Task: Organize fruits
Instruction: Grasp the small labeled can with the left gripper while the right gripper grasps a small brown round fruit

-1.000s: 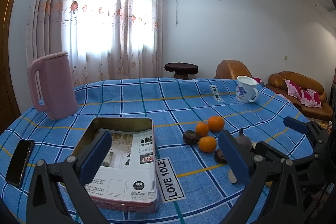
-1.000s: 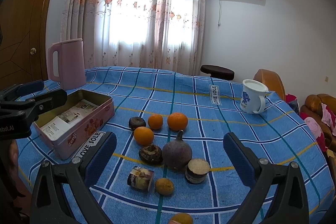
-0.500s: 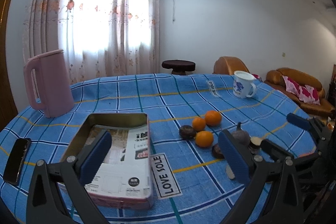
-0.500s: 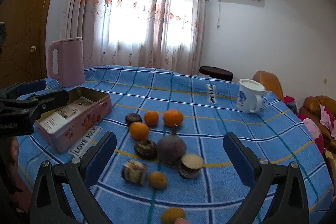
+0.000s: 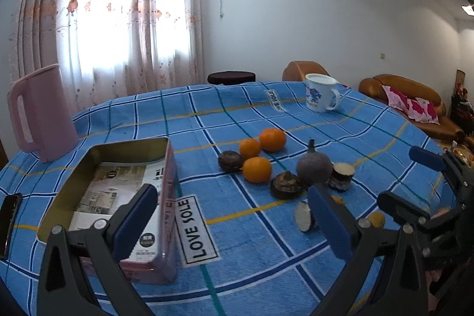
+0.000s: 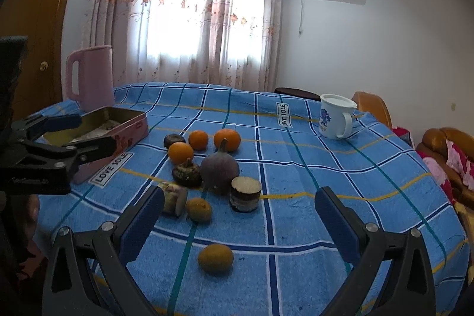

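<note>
Left gripper [image 5: 232, 219] open and empty above the pink tin's [image 5: 169, 185] near right corner, right gripper [image 6: 238, 222] open and empty over two small brown fruits [image 6: 215, 258], oranges [image 6: 180, 152] and purple bulb [image 6: 219, 169] clustered farther, right of the tin.

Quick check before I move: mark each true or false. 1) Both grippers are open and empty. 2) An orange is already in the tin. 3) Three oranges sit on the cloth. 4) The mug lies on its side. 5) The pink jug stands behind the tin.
1) True: the left gripper and right gripper are open, holding nothing.
2) False: the tin holds only printed paper.
3) True: the oranges rest on the cloth.
4) False: the mug stands upright.
5) True: the jug stands behind the tin.
</note>
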`<move>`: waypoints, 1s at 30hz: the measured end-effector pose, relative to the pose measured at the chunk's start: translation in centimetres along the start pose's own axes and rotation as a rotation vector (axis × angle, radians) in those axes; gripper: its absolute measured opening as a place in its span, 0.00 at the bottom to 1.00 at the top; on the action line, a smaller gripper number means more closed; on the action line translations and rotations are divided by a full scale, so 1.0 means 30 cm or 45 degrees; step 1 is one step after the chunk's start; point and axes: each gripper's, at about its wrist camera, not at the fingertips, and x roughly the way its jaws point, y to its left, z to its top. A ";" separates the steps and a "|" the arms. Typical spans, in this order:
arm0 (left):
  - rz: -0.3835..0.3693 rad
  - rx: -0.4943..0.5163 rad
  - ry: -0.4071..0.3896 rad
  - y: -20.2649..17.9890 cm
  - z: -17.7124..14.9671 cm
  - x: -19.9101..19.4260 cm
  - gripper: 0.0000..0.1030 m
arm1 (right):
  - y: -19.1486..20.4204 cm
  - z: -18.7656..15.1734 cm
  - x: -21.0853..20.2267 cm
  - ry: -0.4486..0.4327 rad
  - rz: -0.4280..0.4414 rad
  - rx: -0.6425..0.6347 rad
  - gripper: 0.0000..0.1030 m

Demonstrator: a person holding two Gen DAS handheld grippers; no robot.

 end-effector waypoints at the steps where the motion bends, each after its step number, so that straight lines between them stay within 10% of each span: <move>1: -0.002 0.005 -0.002 -0.005 -0.002 0.000 1.00 | 0.001 -0.003 -0.001 0.001 0.007 -0.002 0.99; 8: -0.007 0.003 0.007 -0.010 -0.015 0.012 1.00 | 0.022 -0.070 0.005 0.054 0.080 -0.030 0.94; 22: -0.192 0.062 0.139 -0.146 -0.036 0.096 0.92 | -0.018 -0.149 0.090 0.194 0.195 0.049 0.30; 30: -0.261 0.034 0.242 -0.179 -0.036 0.165 0.72 | -0.060 -0.151 0.080 0.170 0.197 0.087 0.30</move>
